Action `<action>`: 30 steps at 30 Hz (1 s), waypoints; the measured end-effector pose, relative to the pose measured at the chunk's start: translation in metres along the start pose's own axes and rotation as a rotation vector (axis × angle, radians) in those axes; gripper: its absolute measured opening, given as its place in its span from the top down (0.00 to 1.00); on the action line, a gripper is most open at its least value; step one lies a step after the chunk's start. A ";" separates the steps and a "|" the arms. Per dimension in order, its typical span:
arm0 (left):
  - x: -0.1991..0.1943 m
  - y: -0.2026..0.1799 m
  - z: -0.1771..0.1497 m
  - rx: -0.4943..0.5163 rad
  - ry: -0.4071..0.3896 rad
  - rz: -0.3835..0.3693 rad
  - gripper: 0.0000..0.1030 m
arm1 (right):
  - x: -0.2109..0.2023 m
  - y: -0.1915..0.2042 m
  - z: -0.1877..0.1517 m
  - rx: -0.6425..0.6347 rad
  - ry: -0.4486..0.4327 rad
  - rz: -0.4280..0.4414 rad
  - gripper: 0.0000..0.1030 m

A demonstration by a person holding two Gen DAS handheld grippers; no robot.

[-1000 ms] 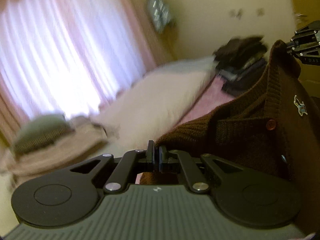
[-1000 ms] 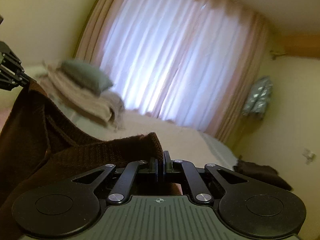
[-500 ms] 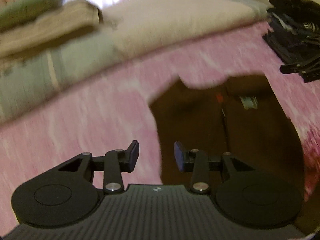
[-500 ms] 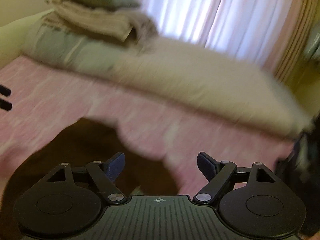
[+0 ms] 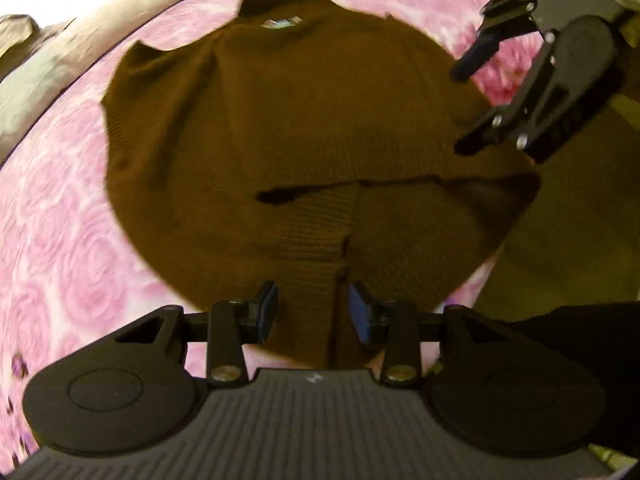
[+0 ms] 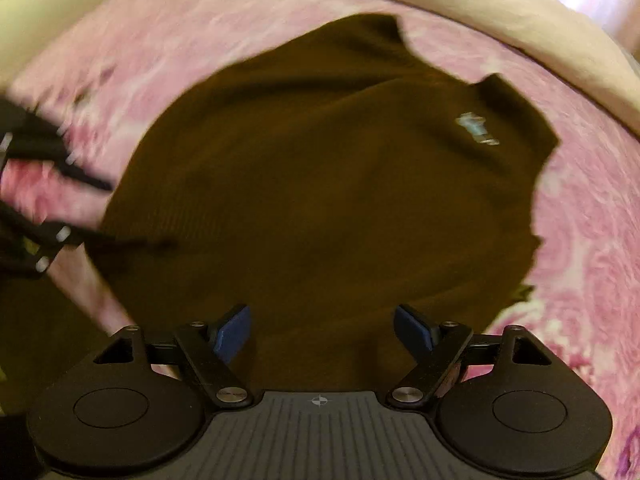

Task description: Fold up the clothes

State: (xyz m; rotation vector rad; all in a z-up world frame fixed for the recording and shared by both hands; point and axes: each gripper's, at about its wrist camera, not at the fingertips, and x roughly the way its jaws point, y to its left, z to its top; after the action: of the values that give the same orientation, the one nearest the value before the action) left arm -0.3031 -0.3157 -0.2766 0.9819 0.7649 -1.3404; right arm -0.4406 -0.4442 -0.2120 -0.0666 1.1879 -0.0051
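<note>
Left gripper (image 5: 313, 307) nearest, fingers spread, empty, over the ribbed hem of the brown cardigan (image 5: 304, 128). Right gripper (image 6: 322, 330) likewise parted wide, holding nothing. Cardigan spread flat on the pink bedspread (image 5: 52, 216), pale label (image 6: 476, 129) blurred, unreadable. Beyond, cream bedding (image 6: 500, 12), cut off at frame edge.

Home bedroom: pink rose-patterned bedspread (image 5: 60, 240) fills the frame, with a pale pillow (image 6: 520, 20) along the upper edge.
</note>
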 end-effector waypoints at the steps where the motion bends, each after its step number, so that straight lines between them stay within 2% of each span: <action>1: 0.009 -0.004 0.000 0.025 0.001 0.023 0.66 | 0.009 0.007 -0.003 -0.021 0.005 -0.014 0.41; 5: 0.028 -0.007 0.001 0.091 -0.013 0.081 0.63 | 0.034 0.030 -0.013 -0.104 -0.001 -0.076 0.41; 7: 0.027 -0.008 -0.002 0.139 -0.009 0.095 0.78 | 0.043 0.038 -0.014 -0.168 0.002 -0.097 0.41; 8: 0.025 -0.009 -0.004 0.167 0.004 0.119 0.95 | 0.046 0.042 -0.014 -0.205 0.004 -0.107 0.41; 9: 0.020 -0.007 -0.007 0.165 0.012 0.134 0.95 | 0.046 0.043 -0.014 -0.222 0.011 -0.116 0.44; 10: 0.013 -0.001 -0.011 0.135 0.017 0.141 0.96 | 0.045 0.041 -0.015 -0.226 0.020 -0.125 0.56; 11: 0.006 0.005 -0.015 0.105 0.021 0.147 0.96 | 0.043 0.039 -0.015 -0.231 0.029 -0.134 0.93; 14: -0.029 0.024 -0.027 0.035 0.016 0.190 0.97 | 0.020 0.009 -0.021 -0.145 0.016 -0.175 0.92; 16: -0.056 0.036 -0.036 -0.021 0.014 0.210 0.97 | -0.005 -0.015 -0.029 -0.085 0.001 -0.238 0.93; 20: -0.082 0.039 -0.060 -0.112 0.047 0.188 0.97 | -0.037 -0.064 -0.071 0.175 0.064 -0.286 0.93; 23: -0.077 0.036 -0.067 -0.142 0.075 0.158 0.97 | -0.051 -0.094 -0.102 0.357 0.119 -0.295 0.93; 26: -0.070 0.034 -0.072 -0.166 0.103 0.129 0.97 | -0.037 -0.094 -0.121 0.447 0.165 -0.247 0.93; 30: -0.061 0.030 -0.079 -0.198 0.141 0.090 0.97 | -0.024 -0.097 -0.126 0.507 0.183 -0.234 0.92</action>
State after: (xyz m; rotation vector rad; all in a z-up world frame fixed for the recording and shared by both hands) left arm -0.2723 -0.2195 -0.2512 0.9481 0.9302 -1.1036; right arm -0.5630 -0.5465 -0.2316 0.2464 1.3243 -0.5258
